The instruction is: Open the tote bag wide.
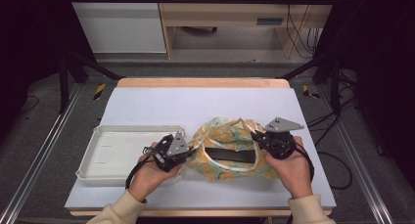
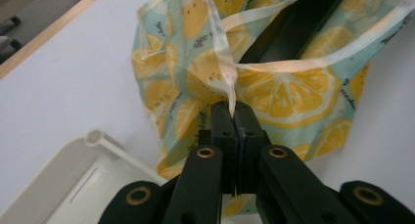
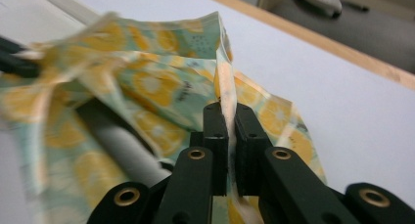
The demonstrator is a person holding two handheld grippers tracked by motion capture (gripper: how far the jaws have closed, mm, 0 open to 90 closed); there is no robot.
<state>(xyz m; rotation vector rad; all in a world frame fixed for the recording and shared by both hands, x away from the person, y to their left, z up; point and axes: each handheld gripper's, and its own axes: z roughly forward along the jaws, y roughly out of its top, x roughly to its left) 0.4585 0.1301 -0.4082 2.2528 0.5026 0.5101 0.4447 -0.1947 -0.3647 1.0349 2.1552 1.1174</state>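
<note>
A lemon-print cloth bag (image 1: 225, 136) in teal and yellow lies on the white table, its mouth pulled open between both hands. A dark flat object (image 1: 230, 156) shows inside the opening. My left gripper (image 1: 188, 153) is at the bag's left side, shut on the pale ribbon handle (image 2: 229, 82), which runs up from between its pads. My right gripper (image 1: 257, 137) is at the bag's right side, shut on the bag's pale trimmed edge (image 3: 226, 89). In the right gripper view a grey and black object (image 3: 117, 138) lies inside the bag.
A white plastic tray (image 1: 122, 150) sits left of the bag, next to my left hand, and its rim (image 2: 105, 141) shows in the left gripper view. The table's wooden far edge (image 1: 203, 82) runs behind. Bare white tabletop (image 1: 195, 104) lies beyond the bag.
</note>
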